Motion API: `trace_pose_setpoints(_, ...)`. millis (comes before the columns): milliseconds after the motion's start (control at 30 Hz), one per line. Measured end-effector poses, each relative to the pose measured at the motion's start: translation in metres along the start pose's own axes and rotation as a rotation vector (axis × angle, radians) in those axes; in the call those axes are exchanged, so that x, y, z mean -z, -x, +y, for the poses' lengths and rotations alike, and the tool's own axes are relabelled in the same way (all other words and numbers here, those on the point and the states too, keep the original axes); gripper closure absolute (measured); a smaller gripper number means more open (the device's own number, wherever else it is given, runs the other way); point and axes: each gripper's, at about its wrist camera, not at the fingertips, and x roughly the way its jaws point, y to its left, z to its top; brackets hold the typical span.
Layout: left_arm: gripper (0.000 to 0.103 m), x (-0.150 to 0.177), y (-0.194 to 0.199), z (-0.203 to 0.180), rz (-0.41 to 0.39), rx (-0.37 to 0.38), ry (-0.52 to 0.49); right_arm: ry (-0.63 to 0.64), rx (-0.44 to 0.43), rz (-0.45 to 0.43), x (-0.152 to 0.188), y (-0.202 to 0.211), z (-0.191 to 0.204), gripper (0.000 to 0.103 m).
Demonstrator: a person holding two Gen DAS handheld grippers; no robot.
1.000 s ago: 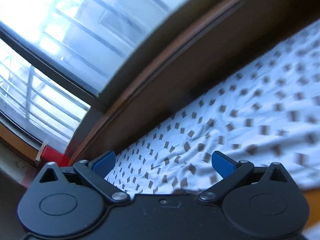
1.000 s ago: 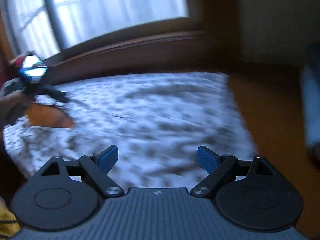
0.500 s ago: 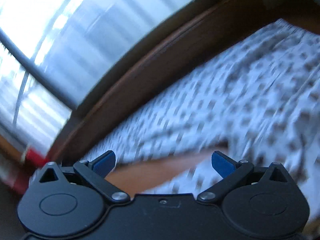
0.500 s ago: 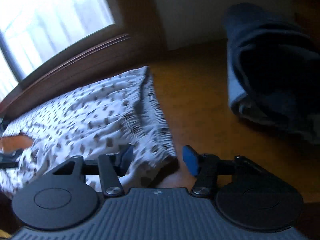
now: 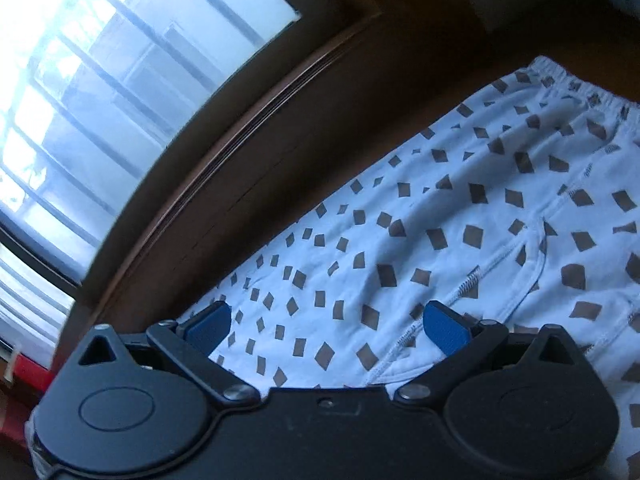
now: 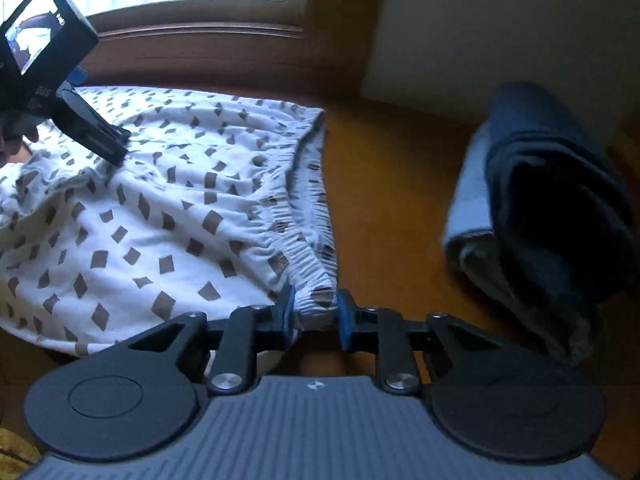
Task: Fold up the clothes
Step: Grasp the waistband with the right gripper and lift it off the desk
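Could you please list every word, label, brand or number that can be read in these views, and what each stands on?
No text can be read with certainty.
Pale lettering on the side of the camera mounted on the left gripper: too small and blurred to read.
Small round mark on the right gripper body: a symbol, not letters.
The patterned shorts carry only brown diamonds.

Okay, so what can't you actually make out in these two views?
- Left wrist view: the patterned shorts are cut off at the right edge and hidden below by the left gripper.
- Right wrist view: the folded dark clothes are dim, so their type is unclear; the right gripper hides the waistband corner.
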Motion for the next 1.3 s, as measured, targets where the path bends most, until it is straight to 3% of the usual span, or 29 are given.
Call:
trace_pose_setpoints(100,0.0,0.004,0.003,0.0,-0.012,-0.004,-0.02,-0.038,-0.007,-0.013,0.005,0.012,-0.001,0.054)
trace_pose_setpoints(233,0.0,0.024,0.027,0.019,-0.047,0.024,0.067,-0.088,-0.017,-0.031,0.013,0.029,-0.003,0.035)
trace_pose_setpoints(400,0.0,0.067,0.085,0.041,-0.135,0.032,0.175,-0.185,-0.047,-0.037,0.023,0.049,-0.006,0.033)
trace_pose_setpoints(500,0.0,0.1,0.118,0.047,-0.171,0.063,0.242,-0.422,-0.188,0.038,0.038,0.05,-0.01,0.033)
trace_pose_setpoints(567,0.0,0.121,0.137,0.045,-0.182,0.125,0.307,-0.561,-0.294,0.104,0.046,0.042,-0.008,0.033)
trace_pose_setpoints(633,0.0,0.142,0.154,0.041,-0.188,0.191,0.347,-0.617,-0.353,0.168,0.051,0.033,0.0,0.033)
trace_pose_setpoints(733,0.0,0.166,0.174,0.036,-0.201,0.248,0.347,-0.651,-0.383,0.211,0.051,0.021,0.013,0.033)
trace_pose_setpoints(933,0.0,0.19,0.198,0.027,-0.23,0.278,0.304,-0.76,-0.477,0.27,0.051,-0.006,0.028,0.033)
trace_pose_setpoints(967,0.0,0.19,0.2,0.023,-0.236,0.266,0.282,-0.761,-0.485,0.275,0.051,-0.008,0.03,0.034)
trace_pose_setpoints(1000,0.001,0.19,0.201,0.018,-0.247,0.247,0.253,-0.752,-0.496,0.274,0.051,-0.009,0.032,0.046)
trace_pose_setpoints(1033,0.001,0.19,0.203,0.013,-0.259,0.227,0.223,-0.734,-0.508,0.272,0.05,-0.008,0.034,0.076)
trace_pose_setpoints(1100,0.008,0.191,0.206,0.005,-0.278,0.217,0.18,-0.697,-0.521,0.259,0.045,-0.001,0.037,0.099)
trace_pose_setpoints(1200,0.012,0.191,0.205,-0.002,-0.298,0.29,0.161,-0.664,-0.546,0.176,0.037,0.02,0.037,0.101)
trace_pose_setpoints(1300,0.016,0.187,0.2,-0.016,-0.32,0.296,0.121,-0.642,-0.588,0.121,0.027,0.035,0.036,0.101)
